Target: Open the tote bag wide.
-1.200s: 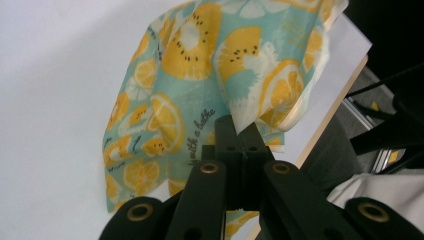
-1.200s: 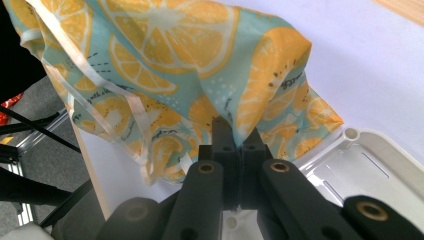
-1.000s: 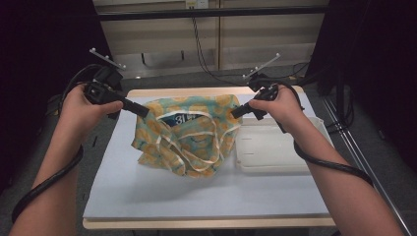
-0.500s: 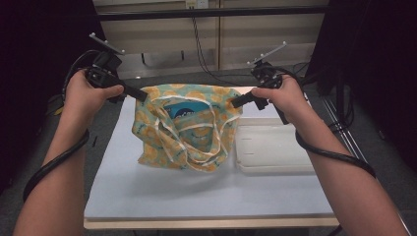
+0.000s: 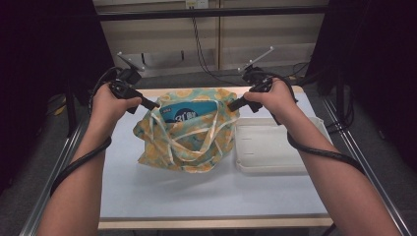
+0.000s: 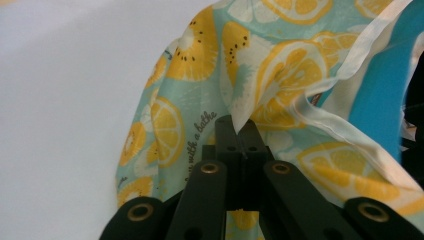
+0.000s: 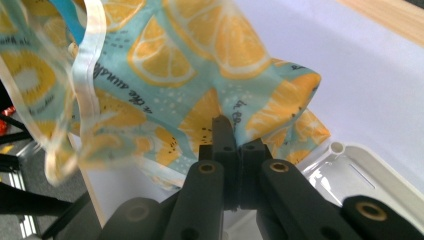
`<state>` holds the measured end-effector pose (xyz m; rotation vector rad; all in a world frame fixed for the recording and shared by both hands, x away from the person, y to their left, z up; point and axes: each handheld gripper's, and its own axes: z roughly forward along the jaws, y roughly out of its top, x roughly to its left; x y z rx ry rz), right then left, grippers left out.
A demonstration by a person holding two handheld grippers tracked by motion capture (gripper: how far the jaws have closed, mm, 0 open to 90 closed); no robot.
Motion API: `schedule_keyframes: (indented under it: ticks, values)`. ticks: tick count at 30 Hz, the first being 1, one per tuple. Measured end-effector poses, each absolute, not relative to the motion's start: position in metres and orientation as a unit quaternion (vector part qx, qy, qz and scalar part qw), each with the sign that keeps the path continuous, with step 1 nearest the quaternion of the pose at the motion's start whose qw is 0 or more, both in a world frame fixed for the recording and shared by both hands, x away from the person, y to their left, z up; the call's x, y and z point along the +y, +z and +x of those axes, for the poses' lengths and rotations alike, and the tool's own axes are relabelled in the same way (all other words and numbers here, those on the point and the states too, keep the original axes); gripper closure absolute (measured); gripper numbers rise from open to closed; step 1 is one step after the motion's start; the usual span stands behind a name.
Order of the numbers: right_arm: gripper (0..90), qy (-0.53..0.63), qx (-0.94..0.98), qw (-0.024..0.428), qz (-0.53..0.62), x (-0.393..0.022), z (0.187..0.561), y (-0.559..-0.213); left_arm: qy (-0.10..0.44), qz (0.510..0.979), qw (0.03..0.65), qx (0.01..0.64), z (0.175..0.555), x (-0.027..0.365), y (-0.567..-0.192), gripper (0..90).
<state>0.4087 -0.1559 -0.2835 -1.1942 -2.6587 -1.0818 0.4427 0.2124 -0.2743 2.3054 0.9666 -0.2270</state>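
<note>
Bag (image 5: 189, 135) hangs between left gripper (image 5: 153, 104) and right gripper (image 5: 232, 104), both clamping its rim.

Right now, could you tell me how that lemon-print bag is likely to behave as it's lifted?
Probably floppy: the lemon-print bag sags between the left claw and right claw. The blue pack inside may weigh its middle down. Its loose white straps will likely dangle.

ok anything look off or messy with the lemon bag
Nothing spilled or damaged. The lemon-print fabric bag sags crumpled between the left gripper and right gripper, each pinching its rim; its white straps flop loosely down the front. The blue packet sits inside.
</note>
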Motion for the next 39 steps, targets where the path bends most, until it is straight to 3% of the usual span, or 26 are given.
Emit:
schedule_keyframes:
  ticks: [4, 15, 21, 39]
  values:
    - [87.3, -0.347, -0.86, 0.011, -0.374, -0.155, 0.405, -0.284, -0.097, 0.87, 0.316, 0.366, 0.442, 0.216, -0.282, 90.0]
    - [61.6, -0.337, -0.875, -0.017, -0.347, -0.158, 0.386, -0.268, -0.095, 0.86, 0.327, 0.381, 0.433, 0.218, -0.276, 90.0]
    - [55.2, -0.343, -0.881, -0.037, -0.325, -0.153, 0.376, -0.256, -0.092, 0.854, 0.329, 0.392, 0.43, 0.219, -0.275, 90.0]
    - [49.3, -0.324, -0.888, -0.069, -0.32, -0.163, 0.377, -0.247, -0.085, 0.858, 0.325, 0.389, 0.428, 0.222, -0.268, 90.0]
